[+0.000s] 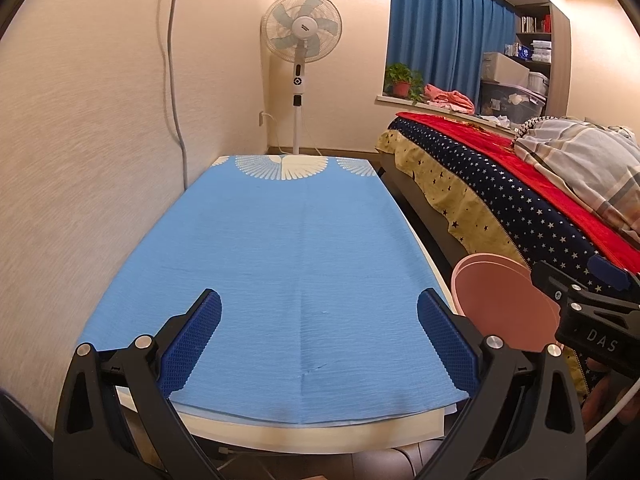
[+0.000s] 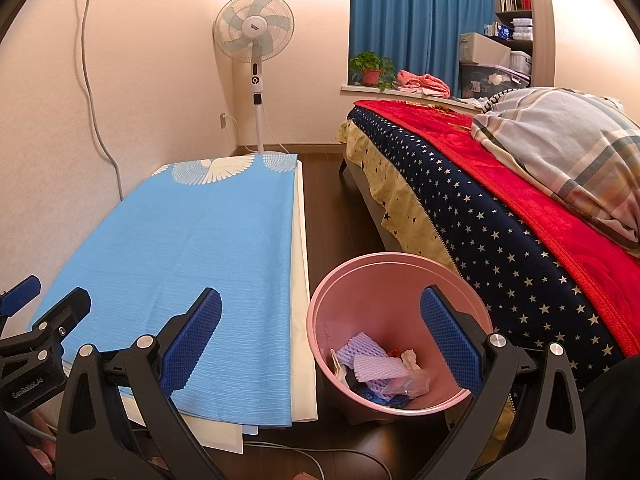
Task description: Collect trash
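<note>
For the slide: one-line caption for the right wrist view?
Open right gripper above a pink bin of trash, between the blue-clothed table and bed.

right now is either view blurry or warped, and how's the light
Left wrist view: warm indoor light, sharp on the cloth, wall a little smeared, fisheye bends the table edge and darkens the corners. Right wrist view: same warm cast, sharp on the bin and its trash, bed bowed by the lens.
</note>
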A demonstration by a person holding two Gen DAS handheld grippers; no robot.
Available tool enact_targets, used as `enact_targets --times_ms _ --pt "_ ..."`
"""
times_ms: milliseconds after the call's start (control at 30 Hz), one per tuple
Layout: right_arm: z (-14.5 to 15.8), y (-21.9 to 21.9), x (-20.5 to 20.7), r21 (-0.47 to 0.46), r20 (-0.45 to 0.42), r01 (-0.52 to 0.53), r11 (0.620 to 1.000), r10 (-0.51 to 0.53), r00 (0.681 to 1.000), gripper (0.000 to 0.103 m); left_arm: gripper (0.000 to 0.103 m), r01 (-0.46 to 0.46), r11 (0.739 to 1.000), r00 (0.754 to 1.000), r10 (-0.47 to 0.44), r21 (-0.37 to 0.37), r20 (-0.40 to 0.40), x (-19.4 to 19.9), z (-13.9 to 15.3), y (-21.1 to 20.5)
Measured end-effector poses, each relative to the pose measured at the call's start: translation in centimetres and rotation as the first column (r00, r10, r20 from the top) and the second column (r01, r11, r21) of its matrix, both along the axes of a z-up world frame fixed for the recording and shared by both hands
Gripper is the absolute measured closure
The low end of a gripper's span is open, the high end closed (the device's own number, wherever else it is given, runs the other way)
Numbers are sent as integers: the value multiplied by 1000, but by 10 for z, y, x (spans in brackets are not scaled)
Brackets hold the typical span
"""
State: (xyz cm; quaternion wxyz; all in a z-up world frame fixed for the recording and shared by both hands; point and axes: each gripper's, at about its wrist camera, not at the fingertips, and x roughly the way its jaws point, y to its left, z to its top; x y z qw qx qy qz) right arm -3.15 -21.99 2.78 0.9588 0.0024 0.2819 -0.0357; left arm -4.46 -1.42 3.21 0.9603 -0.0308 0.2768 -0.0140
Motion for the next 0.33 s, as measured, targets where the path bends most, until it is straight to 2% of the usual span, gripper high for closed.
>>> enact_targets --times_ms 333 --pt "-3 1 2 -2 -8 -3 1000 3 1000 5 8 -16 1000 1000 16 -5 -18 8 -3 -2"
